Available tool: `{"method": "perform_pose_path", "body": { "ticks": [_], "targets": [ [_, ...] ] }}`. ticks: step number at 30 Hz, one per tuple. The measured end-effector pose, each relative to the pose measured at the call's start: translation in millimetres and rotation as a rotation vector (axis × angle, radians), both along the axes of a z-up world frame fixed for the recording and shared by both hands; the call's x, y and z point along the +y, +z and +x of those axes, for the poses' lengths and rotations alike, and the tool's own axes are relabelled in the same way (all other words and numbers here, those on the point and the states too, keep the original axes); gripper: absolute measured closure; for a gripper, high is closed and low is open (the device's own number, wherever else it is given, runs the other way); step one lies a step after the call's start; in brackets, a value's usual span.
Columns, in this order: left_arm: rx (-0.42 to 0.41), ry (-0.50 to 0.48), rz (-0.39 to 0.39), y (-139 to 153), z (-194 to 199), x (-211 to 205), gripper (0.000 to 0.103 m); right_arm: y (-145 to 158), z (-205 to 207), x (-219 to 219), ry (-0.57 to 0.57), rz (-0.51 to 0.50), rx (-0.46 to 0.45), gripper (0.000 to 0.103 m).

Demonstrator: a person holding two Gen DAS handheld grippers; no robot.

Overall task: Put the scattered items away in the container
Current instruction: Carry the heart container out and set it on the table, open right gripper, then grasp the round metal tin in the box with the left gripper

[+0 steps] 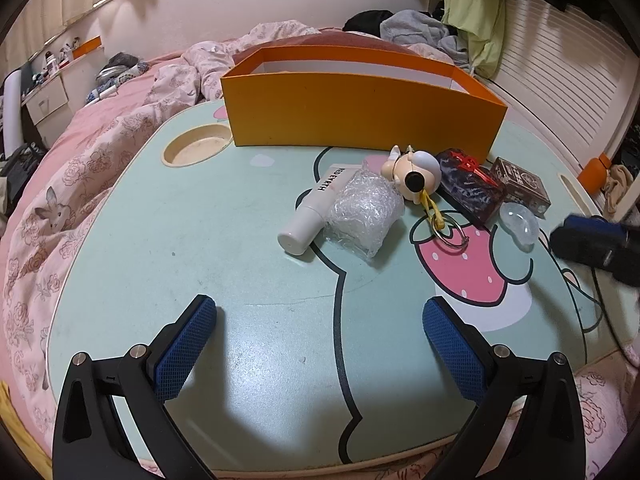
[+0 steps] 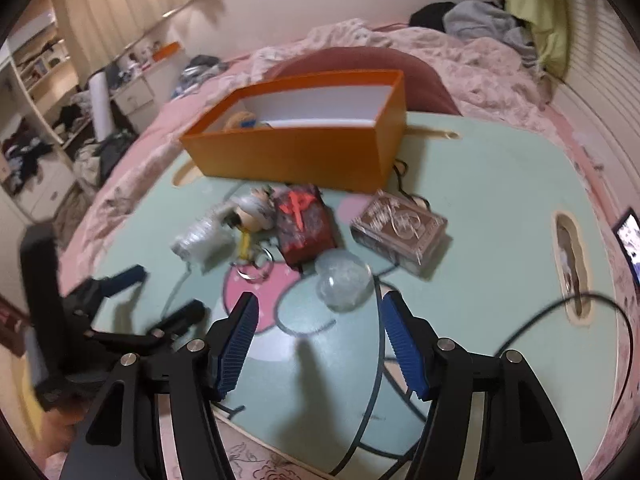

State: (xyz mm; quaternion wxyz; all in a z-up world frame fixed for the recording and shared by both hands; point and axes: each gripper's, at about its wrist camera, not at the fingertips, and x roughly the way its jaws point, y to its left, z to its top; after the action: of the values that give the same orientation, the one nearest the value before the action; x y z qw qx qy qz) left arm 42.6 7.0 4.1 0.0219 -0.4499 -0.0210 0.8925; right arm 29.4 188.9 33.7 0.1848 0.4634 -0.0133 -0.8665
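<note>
Both my grippers, left gripper [image 1: 320, 344] and right gripper [image 2: 316, 344], are wide open and hold nothing. The orange box [image 1: 360, 116] has little inside. The tube [image 1: 312, 212], toy [image 1: 412, 172], card box [image 2: 400, 232] and clear ball [image 2: 344, 280] wait on the desk [image 1: 200, 240].

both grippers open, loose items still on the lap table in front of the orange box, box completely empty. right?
Not quite: the orange box is not empty. The right wrist view shows something yellow and blue already inside at its left end; too blurred to identify. The rest holds: the left gripper and right gripper are both open, and the loose items lie on the lap table in front of the box.
</note>
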Motion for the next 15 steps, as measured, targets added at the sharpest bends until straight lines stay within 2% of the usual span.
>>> {"method": "perform_pose_path", "body": {
  "ticks": [3, 5, 8, 10, 13, 15],
  "targets": [
    [0.002, -0.004, 0.038, 9, -1, -7, 0.000, -10, 8, 1, -0.036, 0.007, 0.007, 0.039],
    [0.032, -0.007, 0.043, 29, -5, -11, 0.000, -11, 11, 5, -0.055, -0.011, 0.011, 0.039],
    [0.101, -0.054, 0.083, 81, -24, -13, 0.000, -11, 9, 12, -0.065, -0.046, 0.006, 0.039],
    [0.102, -0.100, 0.140, 114, -50, -11, 0.000, -12, 9, 12, -0.065, -0.055, 0.008, 0.037],
    [0.019, -0.177, 0.210, 141, -104, 4, 0.000, -11, 11, 10, -0.058, -0.048, 0.012, 0.037],
    [-0.114, -0.177, 0.200, 135, -147, 17, 0.000, -12, 13, 9, -0.055, -0.048, 0.014, 0.037]
  ]
}}
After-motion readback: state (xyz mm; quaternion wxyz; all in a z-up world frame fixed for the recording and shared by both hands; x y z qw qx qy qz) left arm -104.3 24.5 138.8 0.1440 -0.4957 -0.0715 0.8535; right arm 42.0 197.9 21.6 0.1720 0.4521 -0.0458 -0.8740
